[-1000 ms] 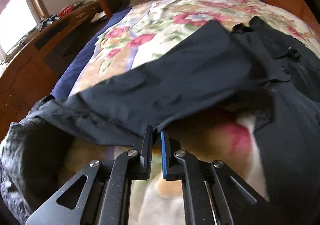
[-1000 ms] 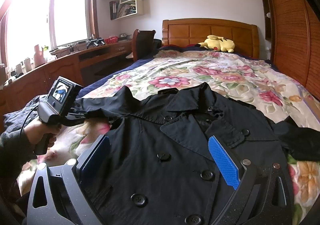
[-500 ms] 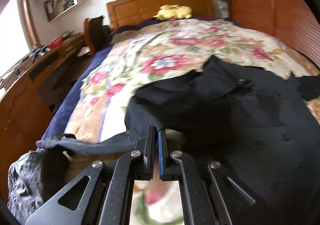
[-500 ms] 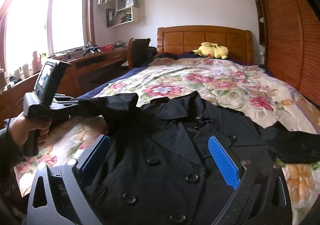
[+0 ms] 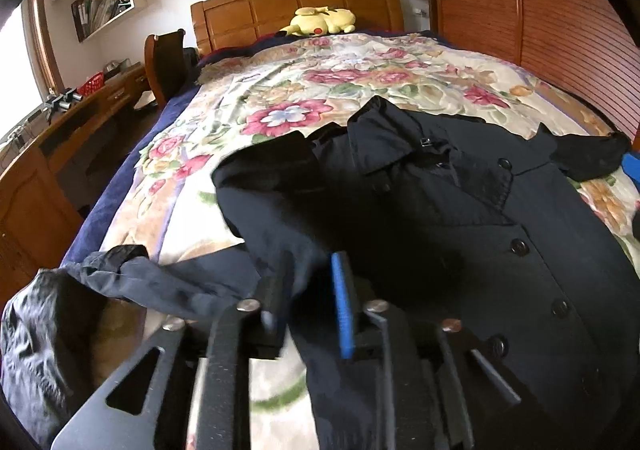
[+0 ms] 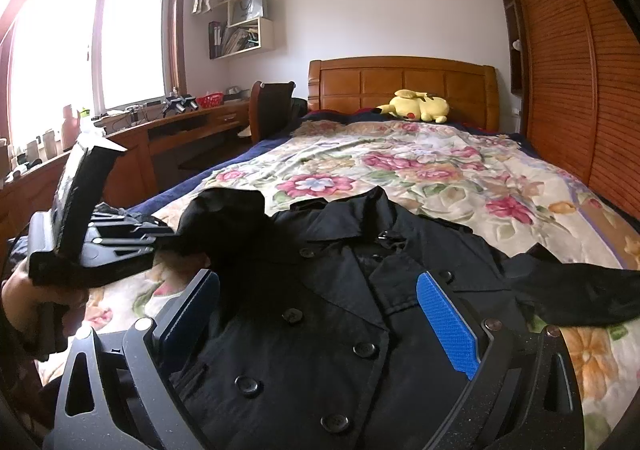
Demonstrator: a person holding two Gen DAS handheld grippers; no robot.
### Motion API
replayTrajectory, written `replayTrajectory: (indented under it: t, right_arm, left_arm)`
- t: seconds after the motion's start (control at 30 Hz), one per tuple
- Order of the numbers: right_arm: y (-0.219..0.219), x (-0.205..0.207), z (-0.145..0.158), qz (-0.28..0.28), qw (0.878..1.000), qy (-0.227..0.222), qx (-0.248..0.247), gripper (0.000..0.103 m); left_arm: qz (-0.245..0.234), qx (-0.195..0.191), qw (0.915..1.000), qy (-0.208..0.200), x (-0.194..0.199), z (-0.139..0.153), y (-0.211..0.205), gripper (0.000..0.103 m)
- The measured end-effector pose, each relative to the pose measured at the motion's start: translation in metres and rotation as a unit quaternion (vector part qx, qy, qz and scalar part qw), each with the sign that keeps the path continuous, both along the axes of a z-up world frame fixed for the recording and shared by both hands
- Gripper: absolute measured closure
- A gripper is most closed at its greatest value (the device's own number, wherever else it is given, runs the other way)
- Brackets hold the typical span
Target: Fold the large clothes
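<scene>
a black double-breasted coat [image 6: 360, 310] lay front-up on the floral bedspread [image 6: 420, 170] of the bed, collar toward the wooden headboard [image 6: 400, 84] and buttons showing down the chest. its sleeve [image 5: 272, 190] on the window side was doubled back over the shoulder, and part of that sleeve's cloth hung between the fingers of the left hand-held gripper [image 5: 308, 298]. in the left wrist view those fingers stood partly apart with dark fabric draped across the gap; the picture was blurred there, so whether they pinched the cloth could not be told. in the right wrist view the same left hand-held gripper [image 6: 160, 240] was held up at the bed's near corner, its tips buried in the sleeve end. the right hand-held gripper [image 6: 320, 310] hovered over the lower chest of the coat with its blue pads [image 6: 448, 326] spread wide and nothing between them. the other sleeve [image 6: 580, 290] trailed out flat toward the wardrobe side. a second dark, crumpled garment [image 5: 36, 350] hung at the near left corner of the bed. a yellow plush toy [image 6: 420, 106] rested against the headboard, and a wooden chair [image 6: 272, 106] stood by the long surface [image 6: 168, 130] under the window
</scene>
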State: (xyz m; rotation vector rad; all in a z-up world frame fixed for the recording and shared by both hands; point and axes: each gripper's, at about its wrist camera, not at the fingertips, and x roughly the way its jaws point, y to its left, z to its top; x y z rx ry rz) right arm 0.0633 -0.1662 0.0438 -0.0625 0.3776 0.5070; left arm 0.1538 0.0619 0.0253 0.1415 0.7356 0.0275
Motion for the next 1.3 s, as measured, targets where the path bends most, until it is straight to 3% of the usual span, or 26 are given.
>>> replayTrajectory:
  t: [0.07,0.17,0.23,0.3,0.33,0.63,0.83,1.27,1.3]
  right_arm:
    - [0.000,0.001,0.000,0.001,1.000,0.000,0.000,0.004]
    - [0.001,0.000,-0.001,0.003,1.000,0.000,-0.002,0.004]
    - [0.001,0.000,-0.001,0.004,1.000,-0.001,-0.004,0.004]
    - [0.000,0.000,-0.001,0.006,1.000,-0.001,-0.005,0.004]
    - [0.000,0.000,-0.001,0.006,1.000,-0.001,-0.006,0.004]
    - [0.006,0.002,-0.006,0.017,1.000,0.007,-0.023,0.004]
    - [0.009,0.006,-0.006,0.026,0.999,0.015,-0.035,0.004]
    - [0.013,0.004,-0.004,0.031,0.998,0.014,-0.048,0.004]
    - [0.013,0.004,-0.004,0.030,0.998,0.013,-0.049,0.004]
  left_arm:
    - [0.000,-0.006,1.0000,-0.007,-0.008,0.002,0.004,0.063]
    - [0.005,-0.015,0.9998,-0.013,-0.019,0.004,0.013,0.059]
    - [0.010,-0.015,0.9997,-0.017,-0.022,0.004,0.020,0.046]
    - [0.020,-0.016,0.9994,-0.022,-0.024,0.002,0.028,0.025]
    - [0.030,-0.020,0.9990,-0.025,-0.023,0.001,0.035,0.024]
    - [0.118,-0.015,0.9929,-0.008,-0.003,-0.033,0.085,0.024]
    - [0.163,-0.051,0.9853,0.013,0.003,-0.056,0.119,0.024]
    - [0.197,-0.092,0.9754,0.033,0.027,-0.074,0.143,0.024]
    - [0.197,-0.095,0.9751,0.034,0.029,-0.074,0.145,0.033]
